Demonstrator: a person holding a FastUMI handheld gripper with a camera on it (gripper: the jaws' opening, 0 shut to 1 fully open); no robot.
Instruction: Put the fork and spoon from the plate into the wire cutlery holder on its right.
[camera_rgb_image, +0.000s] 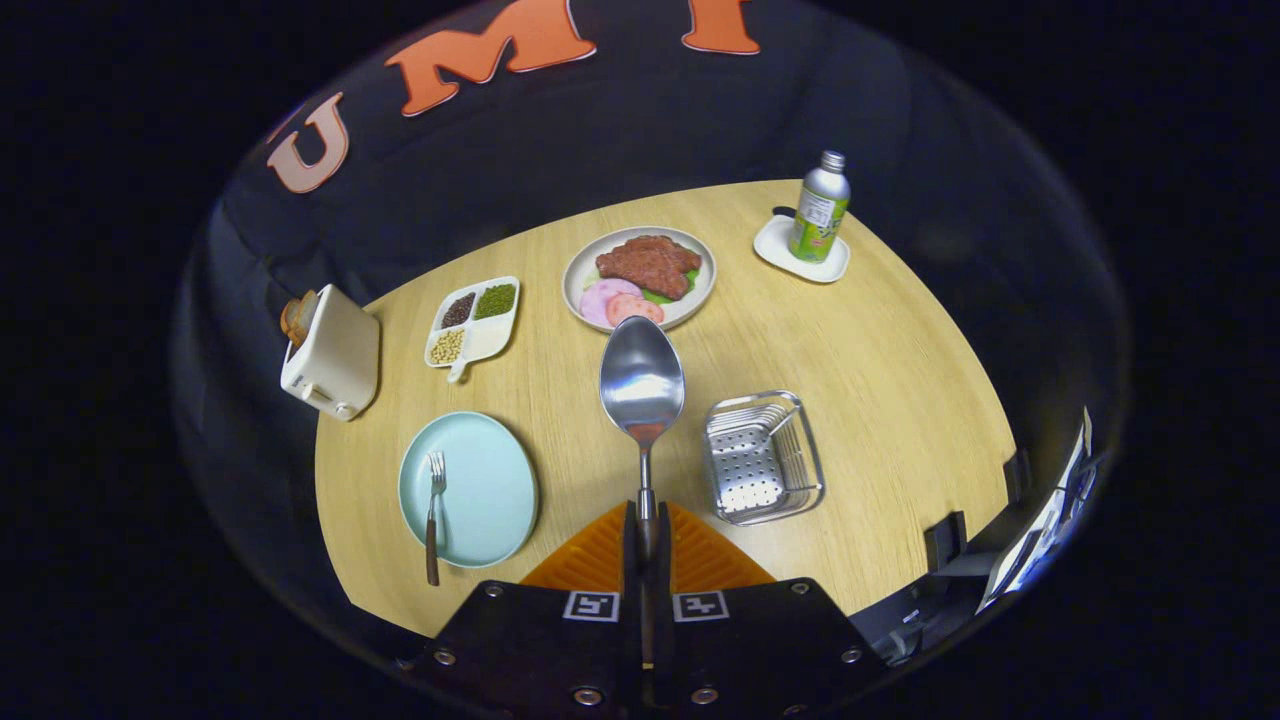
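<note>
Gripper (646, 530): orange ribbed fingers, blk body w/ square markers, screws.

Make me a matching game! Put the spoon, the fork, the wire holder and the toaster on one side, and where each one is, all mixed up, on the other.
1 spoon
2 fork
3 wire holder
4 toaster

A with bread in its top
B on the blue plate
C clamped in the gripper
D empty, on the table

Pairs: 1-C, 2-B, 3-D, 4-A
</note>
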